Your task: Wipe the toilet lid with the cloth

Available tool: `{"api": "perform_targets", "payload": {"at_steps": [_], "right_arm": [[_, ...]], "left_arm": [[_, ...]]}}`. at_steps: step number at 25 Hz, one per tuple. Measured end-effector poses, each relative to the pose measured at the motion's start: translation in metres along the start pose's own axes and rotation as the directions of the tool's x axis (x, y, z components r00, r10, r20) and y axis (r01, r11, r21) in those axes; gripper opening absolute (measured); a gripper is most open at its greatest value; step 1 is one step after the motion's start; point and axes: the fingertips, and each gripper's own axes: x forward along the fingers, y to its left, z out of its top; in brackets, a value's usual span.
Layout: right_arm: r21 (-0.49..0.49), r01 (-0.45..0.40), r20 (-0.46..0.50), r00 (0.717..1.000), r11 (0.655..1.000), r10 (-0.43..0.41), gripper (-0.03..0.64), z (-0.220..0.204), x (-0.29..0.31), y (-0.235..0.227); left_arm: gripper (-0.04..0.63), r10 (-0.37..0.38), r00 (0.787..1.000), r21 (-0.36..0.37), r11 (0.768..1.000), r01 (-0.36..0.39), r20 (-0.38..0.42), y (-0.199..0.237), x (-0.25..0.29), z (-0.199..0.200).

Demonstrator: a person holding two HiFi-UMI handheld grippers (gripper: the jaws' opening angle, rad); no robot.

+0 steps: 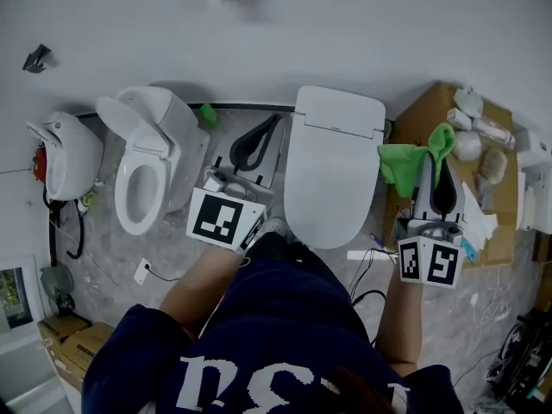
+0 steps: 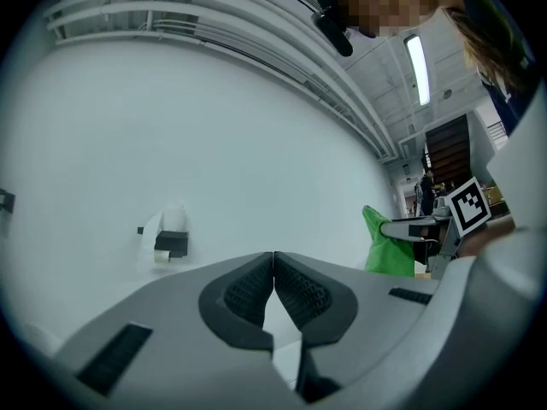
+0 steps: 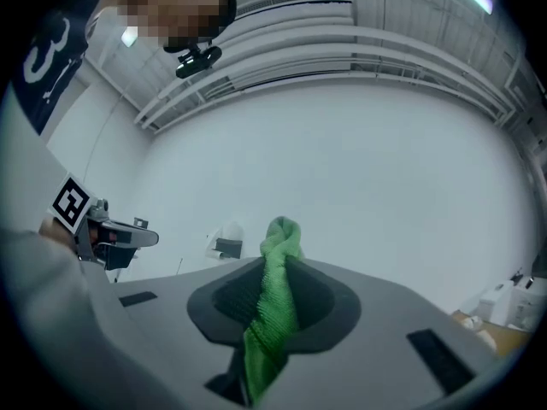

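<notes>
My right gripper [image 3: 275, 261] pinches the green cloth [image 1: 397, 162] off the closed toilet lid's [image 1: 332, 171] right edge; my left gripper [image 2: 273, 263] is pressed together, empty.

Left gripper [image 2: 273, 267]: jaws pressed together, nothing between, pointing 1 o'clock in the head view. Right gripper [image 3: 275, 273]: jaws clamped on cloth [image 3: 270, 323], pointing 12 o'clock. Both forearms reach forward.

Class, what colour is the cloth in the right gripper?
Green cloth, best in right gripper view.
</notes>
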Motion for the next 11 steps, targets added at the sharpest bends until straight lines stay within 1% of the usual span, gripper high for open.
{"api": "perform_targets", "payload": {"at_steps": [5,7,9,11], "right_arm": [[0.004,0.018,0.041,0.999,1.0,-0.018,0.081,0.02,-0.008,-0.008],[0.002,0.022,0.058,0.998,1.0,-0.023,0.081,0.028,-0.013,-0.009],[-0.001,0.017,0.07,0.997,1.0,-0.017,0.083,0.034,-0.015,-0.008],[-0.001,0.003,0.078,0.997,1.0,-0.003,0.082,0.039,-0.016,-0.005]], "left_arm": [[0.021,0.012,0.999,0.008,1.0,-0.012,0.031,-0.001,-0.002,0.012],[0.021,0.024,0.997,-0.006,1.0,-0.023,0.067,-0.003,-0.003,0.022],[0.021,0.032,0.995,-0.016,0.999,-0.03,0.096,-0.004,-0.005,0.031],[0.021,0.035,0.993,-0.018,0.999,-0.033,0.108,-0.006,-0.007,0.035]]}}
